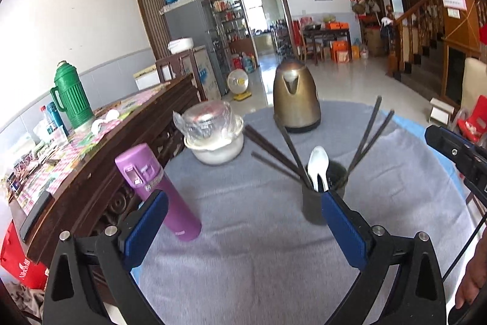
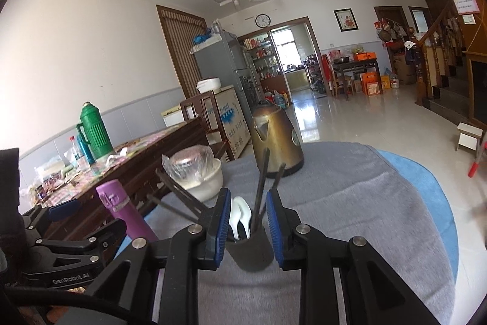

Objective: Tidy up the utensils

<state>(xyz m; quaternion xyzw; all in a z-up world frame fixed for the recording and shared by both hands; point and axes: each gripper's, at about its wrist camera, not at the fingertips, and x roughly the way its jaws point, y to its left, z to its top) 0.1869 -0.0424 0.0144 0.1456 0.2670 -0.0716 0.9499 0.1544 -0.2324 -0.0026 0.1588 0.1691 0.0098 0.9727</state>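
A dark cup (image 1: pixel 316 203) stands on the grey cloth and holds several dark chopsticks (image 1: pixel 369 133) and a white spoon (image 1: pixel 318 166). My left gripper (image 1: pixel 243 209) is open wide, low over the cloth, with nothing between its blue pads (image 1: pixel 149 221); the cup is just beyond its right finger. In the right wrist view the same cup (image 2: pixel 251 252) sits straight ahead, just past my right gripper (image 2: pixel 248 197). Its jaws stand a little apart and are open, and the spoon (image 2: pixel 240 217) and chopsticks (image 2: pixel 261 188) show through the gap.
A purple bottle (image 1: pixel 158 191) stands left of the cup, with a white bowl (image 1: pixel 216 148) holding a plastic-wrapped jar behind it and a bronze kettle (image 1: pixel 295 99) at the back. A wooden sideboard (image 1: pixel 100 160) with a green thermos (image 1: pixel 73 93) runs along the left. A hand (image 1: pixel 471 279) shows at the right edge.
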